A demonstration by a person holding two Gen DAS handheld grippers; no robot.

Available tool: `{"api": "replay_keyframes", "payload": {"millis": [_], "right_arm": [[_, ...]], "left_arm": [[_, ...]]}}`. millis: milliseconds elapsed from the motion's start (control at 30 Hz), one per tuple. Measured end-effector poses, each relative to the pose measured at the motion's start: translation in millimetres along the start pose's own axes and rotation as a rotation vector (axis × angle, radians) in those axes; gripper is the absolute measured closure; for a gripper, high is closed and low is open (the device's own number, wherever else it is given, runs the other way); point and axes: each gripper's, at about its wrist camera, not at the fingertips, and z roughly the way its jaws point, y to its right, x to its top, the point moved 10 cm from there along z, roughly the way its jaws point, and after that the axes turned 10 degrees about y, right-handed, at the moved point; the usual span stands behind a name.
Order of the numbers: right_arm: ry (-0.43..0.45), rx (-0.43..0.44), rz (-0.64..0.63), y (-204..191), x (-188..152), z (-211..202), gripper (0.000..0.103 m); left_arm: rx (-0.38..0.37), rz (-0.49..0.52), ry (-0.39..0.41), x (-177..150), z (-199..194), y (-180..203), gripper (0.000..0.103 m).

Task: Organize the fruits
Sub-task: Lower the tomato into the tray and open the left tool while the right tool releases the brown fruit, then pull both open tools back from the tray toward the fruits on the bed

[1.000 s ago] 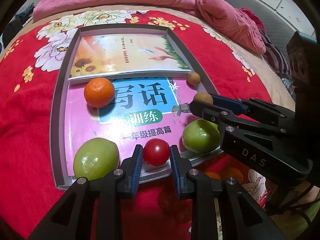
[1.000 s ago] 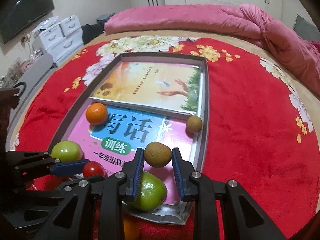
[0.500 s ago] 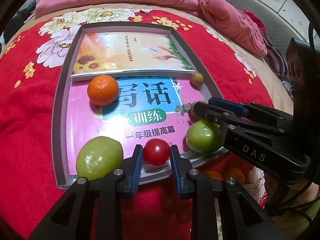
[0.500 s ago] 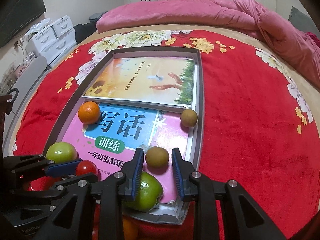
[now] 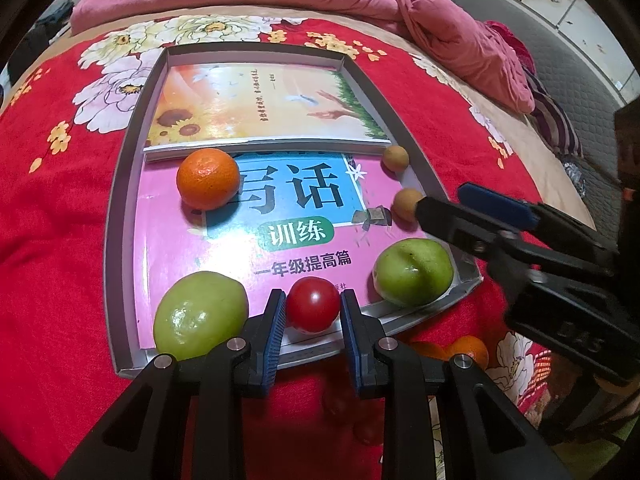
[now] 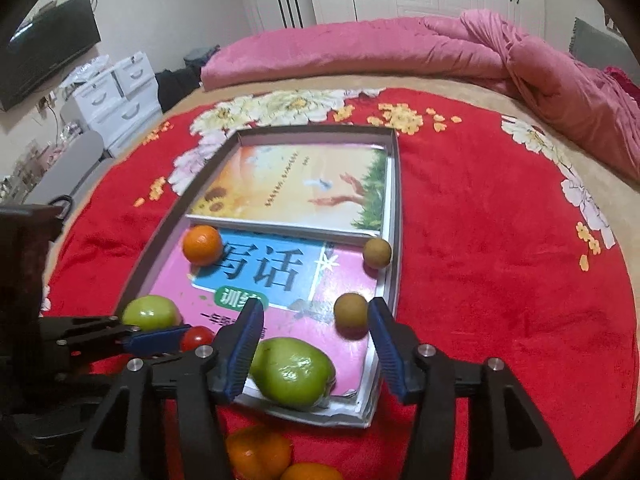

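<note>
A red flowered blanket (image 6: 500,260) covers the bed, and a shallow grey tray (image 5: 120,216) lies on it, lined with two books: a sunflower book (image 5: 256,108) at the far end and a pink book (image 5: 224,248) nearer. On the pink book sit two green apples (image 5: 200,314) (image 5: 414,272), one at each near corner, an orange (image 5: 208,178) by the sunflower book, and two small brown fruits (image 6: 351,310) (image 6: 377,252) along the right edge. The left gripper (image 5: 312,316) is clamped on a red tomato (image 5: 313,303) at the tray's near edge. The right gripper (image 6: 316,344) has just been opening; its pads stand apart, the nearer brown fruit between them, resting on the book and untouched. More oranges (image 6: 258,452) lie on the blanket just outside the tray.
</note>
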Motion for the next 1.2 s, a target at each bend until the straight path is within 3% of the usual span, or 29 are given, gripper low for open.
{"api": "replay_keyframes", "payload": {"millis": [233, 900, 1200], "right_arm": [[0.023, 0.017, 0.04, 1, 2, -16, 0.044], [0.042, 0.003, 0.062, 8, 2, -31, 0.038], [0.07, -0.007, 0.066, 10, 9, -38, 0.029]], "left_arm": [[-0.007, -0.008, 0.0, 0, 0, -1, 0.072], [-0.035, -0.015, 0.027, 6, -22, 6, 0.048], [-0.045, -0.01, 0.04, 9, -35, 11, 0.041]]}}
